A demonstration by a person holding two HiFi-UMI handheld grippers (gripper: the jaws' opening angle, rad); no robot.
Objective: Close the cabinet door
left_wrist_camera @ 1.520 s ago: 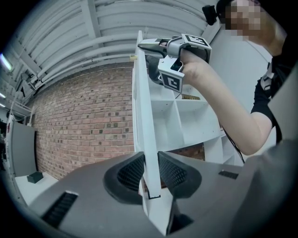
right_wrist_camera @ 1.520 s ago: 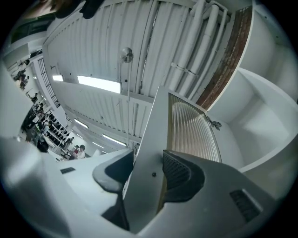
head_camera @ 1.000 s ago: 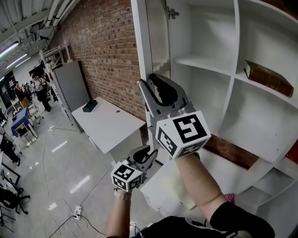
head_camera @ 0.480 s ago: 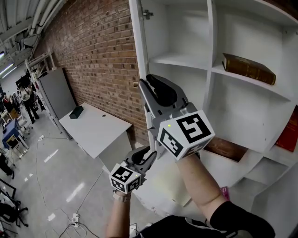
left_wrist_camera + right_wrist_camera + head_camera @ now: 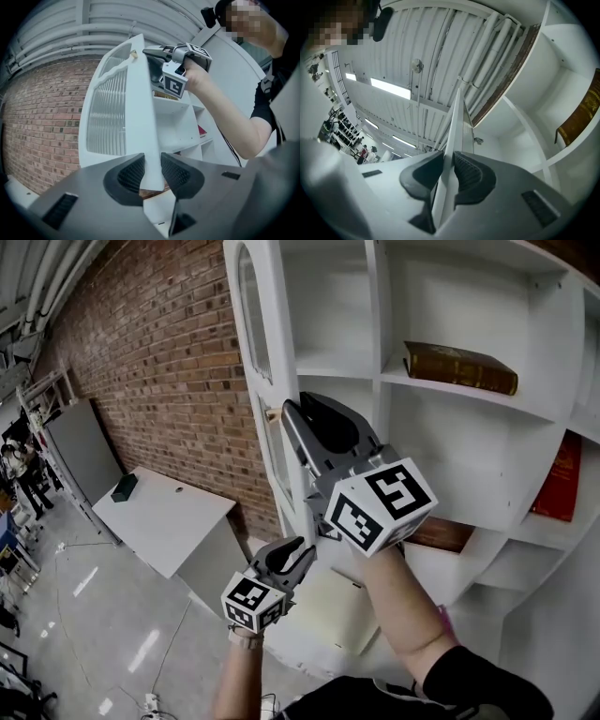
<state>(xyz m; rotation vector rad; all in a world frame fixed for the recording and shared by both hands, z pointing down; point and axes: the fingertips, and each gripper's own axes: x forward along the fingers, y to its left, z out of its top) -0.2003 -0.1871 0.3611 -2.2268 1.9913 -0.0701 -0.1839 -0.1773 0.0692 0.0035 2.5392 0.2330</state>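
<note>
Now the door [image 5: 283, 334] stands ajar at the cabinet's [image 5: 380, 334] left. The left tool [image 5: 292, 554] clamps its lower edge, and the right tool's [image 5: 302, 411] jaws are closing on it higher up. Both risk being pinched against the frame.

The cabinet door [image 5: 286, 352] wears smooth white paint with a soft sheen, and its pane [image 5: 108, 117] is ribbed, translucent glass. The brick wall [image 5: 159, 362] is rough and matt, the brown book [image 5: 459, 367] looks leather-bound, and the floor [image 5: 75, 615] is glossy.
</note>
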